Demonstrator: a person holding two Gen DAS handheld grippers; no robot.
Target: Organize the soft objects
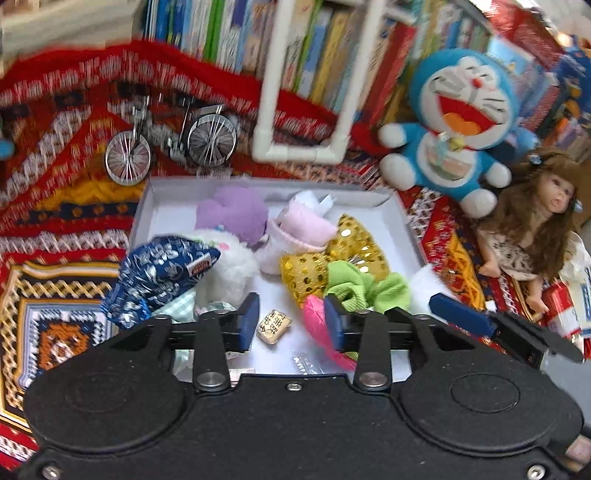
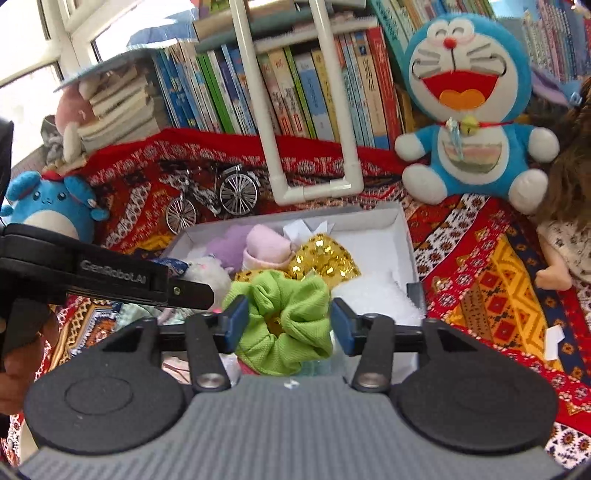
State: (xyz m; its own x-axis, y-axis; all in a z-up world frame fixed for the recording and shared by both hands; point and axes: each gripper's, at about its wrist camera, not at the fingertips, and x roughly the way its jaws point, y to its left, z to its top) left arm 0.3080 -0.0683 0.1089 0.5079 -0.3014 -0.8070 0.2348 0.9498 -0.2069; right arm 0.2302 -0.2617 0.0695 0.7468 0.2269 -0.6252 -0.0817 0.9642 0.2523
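Here both tools gape: right tool straddles the green scrunchie, left tool holds nothing

We see both views evenly and brightly lit, with soft daylight and hardly any hard shadows. In the right wrist view the window at upper left is blown out to white. The left wrist view is smeared by motion blur: the red patterned cloth and the books streak sideways, while the white box reads a little sharper. Fisheye distortion bends the white pipe frame and curves the edges of both views. The gold sequins glint.
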